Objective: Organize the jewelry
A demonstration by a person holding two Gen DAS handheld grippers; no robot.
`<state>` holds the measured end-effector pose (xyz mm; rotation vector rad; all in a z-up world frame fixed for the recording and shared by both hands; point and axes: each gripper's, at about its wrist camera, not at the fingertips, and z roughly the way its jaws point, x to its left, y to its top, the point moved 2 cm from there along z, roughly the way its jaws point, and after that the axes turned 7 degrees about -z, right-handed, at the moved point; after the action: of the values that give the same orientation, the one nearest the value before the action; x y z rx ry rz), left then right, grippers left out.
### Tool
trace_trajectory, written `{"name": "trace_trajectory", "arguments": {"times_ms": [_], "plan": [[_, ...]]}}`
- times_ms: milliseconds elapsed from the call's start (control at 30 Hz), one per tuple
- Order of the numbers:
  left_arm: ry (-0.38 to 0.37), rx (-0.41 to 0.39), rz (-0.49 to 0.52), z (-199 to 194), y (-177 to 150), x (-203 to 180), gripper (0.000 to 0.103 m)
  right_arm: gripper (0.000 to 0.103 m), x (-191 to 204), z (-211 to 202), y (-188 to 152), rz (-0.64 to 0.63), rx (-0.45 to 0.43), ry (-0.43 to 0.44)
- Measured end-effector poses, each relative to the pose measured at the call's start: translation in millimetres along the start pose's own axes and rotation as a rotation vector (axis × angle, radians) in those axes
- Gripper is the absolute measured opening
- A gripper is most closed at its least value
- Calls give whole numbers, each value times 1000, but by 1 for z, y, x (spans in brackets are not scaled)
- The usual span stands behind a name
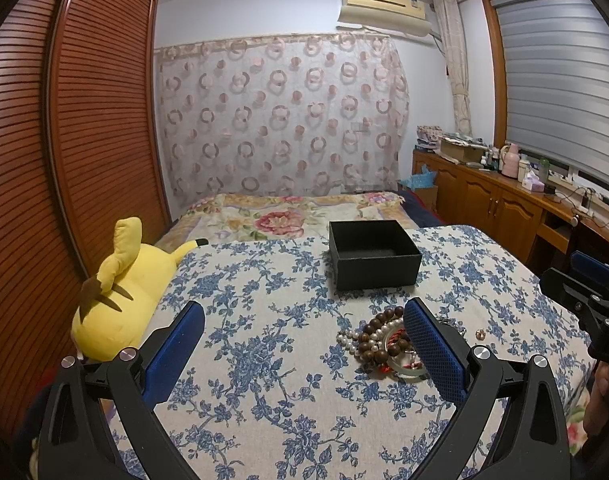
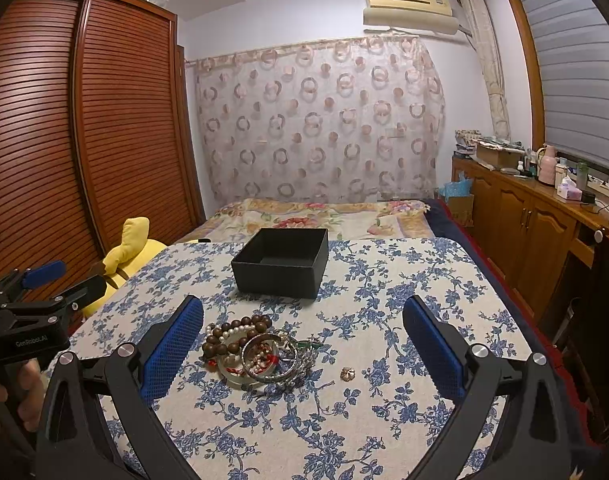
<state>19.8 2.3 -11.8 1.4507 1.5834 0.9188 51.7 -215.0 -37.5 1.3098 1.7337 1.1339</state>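
The jewelry heap sits on the blue-floral cloth, on the near side of the open black box and apart from it: brown wood-bead bracelet, pearl strand, pale bangle w/ red cord, silver bangles, all overlapping, plus a small gold piece lying alone just to the right. Box looks empty, so prob nothing sorted yet. Main risk is the tangle: pinch one bracelet and the pearls or red cord may ride up w/ it, then drop off between heap and box, or drag the heap across the cloth. Round smooth bangles could squirt out of the pads if caught on the curve. The gold bit is tiny and flat, easy to miss or to pinch cloth along w/ it, which would tug the cloth and shift box and heap. Right gripper has fingers spread wide, nothing held, heap by its left pad. Left gripper also wide and empty, its right pad covering part of the heap in its own view. Both near the same pile, so they could knock together. Yellow plush at the left edge, well clear
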Motion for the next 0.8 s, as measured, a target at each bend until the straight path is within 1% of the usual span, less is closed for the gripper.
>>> {"name": "trace_trajectory", "arguments": {"times_ms": [800], "plan": [[-2, 0, 2, 2, -3, -5, 97, 101, 0, -2, 1, 0, 2, 0]]}}
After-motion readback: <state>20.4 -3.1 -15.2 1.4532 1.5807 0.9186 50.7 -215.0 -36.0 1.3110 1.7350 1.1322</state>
